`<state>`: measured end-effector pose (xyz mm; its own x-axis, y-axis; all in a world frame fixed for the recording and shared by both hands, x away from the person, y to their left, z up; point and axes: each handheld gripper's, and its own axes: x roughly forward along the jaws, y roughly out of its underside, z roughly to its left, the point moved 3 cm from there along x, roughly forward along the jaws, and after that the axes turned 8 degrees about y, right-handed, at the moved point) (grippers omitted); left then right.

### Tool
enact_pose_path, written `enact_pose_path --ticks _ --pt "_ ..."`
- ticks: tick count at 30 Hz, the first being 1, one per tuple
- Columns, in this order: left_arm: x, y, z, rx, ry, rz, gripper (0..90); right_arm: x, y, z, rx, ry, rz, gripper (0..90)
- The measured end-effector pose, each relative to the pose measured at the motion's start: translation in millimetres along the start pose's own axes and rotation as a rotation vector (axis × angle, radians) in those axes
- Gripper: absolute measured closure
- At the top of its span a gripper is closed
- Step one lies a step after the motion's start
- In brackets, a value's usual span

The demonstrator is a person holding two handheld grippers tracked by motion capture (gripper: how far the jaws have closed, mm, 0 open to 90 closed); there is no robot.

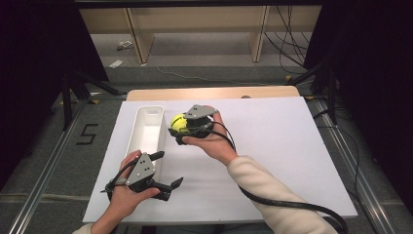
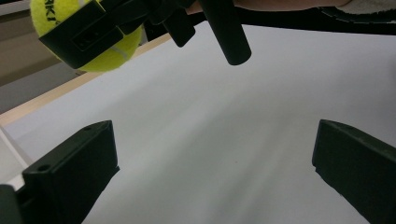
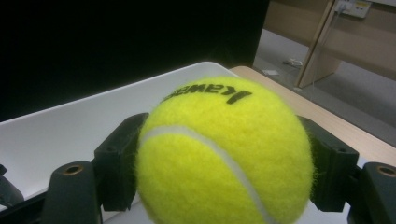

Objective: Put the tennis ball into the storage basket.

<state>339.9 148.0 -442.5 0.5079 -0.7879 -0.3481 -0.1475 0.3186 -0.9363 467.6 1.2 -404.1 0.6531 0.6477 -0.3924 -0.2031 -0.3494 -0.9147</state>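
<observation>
The right gripper (image 1: pixel 179 127) is clamped on a yellow tennis ball (image 1: pixel 178 123), one jaw pressed into each side of the felt as the right gripper view shows it (image 3: pixel 224 154); the ball is held up off the desk (image 1: pixel 272 146), just beside the right-hand wall of the long white tray (image 1: pixel 141 139), near the tray's far end. The left gripper (image 1: pixel 168 173) rests low at the near left of the desk with its jaws spread wide and nothing between them; in the left gripper view the bare white desk surface lies between its two black jaws, and the ball (image 2: pixel 109 53) hangs above and beyond.

The step in hand looks like carrying the ball across to the tray and setting it inside. To do it well, I would keep the squeeze steady, since the round felt can roll out of flat pads if the hold slackens in mid-air; carry the ball sideways over the tray's wall with room to spare, so that neither the lower jaw nor the trailing cable catches the rim; lower it close to the tray's floor before letting go, because a tennis ball dropped from height would likely bounce out; open the jaws slowly, then lift straight up. The left gripper sits close to the tray's near end and could steady it if it slides.
</observation>
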Motion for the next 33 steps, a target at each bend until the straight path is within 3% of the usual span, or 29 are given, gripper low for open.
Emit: enact_pose_path --ticks 9,10,11,12,13,26,27,33 --pt "-0.2 0.4 -0.7 -0.010 0.005 0.003 0.0 4.2 -0.3 2.0 0.002 -0.001 0.005 26.5" --pt "-5.1 -4.2 13.1 0.158 -0.099 0.022 0.0 4.7 -0.4 2.0 -0.001 -0.002 0.004 26.5" --pt "-5.0 -5.5 15.7 0.197 -0.085 0.029 0.0 5.0 -0.5 1.9 -0.004 -0.002 0.004 26.5" --pt "-3.4 -6.5 16.1 0.233 -0.022 0.039 0.0 5.2 -1.0 2.2 -0.002 -0.003 0.005 26.5" --pt "-3.2 -7.1 16.7 0.245 -0.016 0.039 0.0 5.3 -1.6 1.9 -0.005 -0.003 0.003 26.5" --pt "-3.1 -6.2 15.2 0.221 -0.020 0.035 0.0 8.5 -2.7 3.6 0.003 -0.006 0.009 26.5" --pt "0.2 0.6 -1.8 -0.017 0.015 0.003 0.0 9.0 -3.1 3.8 0.003 -0.008 0.008 26.5" --pt "0.1 0.6 -1.8 -0.017 0.015 0.004 0.0 11.1 -5.5 4.9 -0.007 -0.009 0.007 26.5"
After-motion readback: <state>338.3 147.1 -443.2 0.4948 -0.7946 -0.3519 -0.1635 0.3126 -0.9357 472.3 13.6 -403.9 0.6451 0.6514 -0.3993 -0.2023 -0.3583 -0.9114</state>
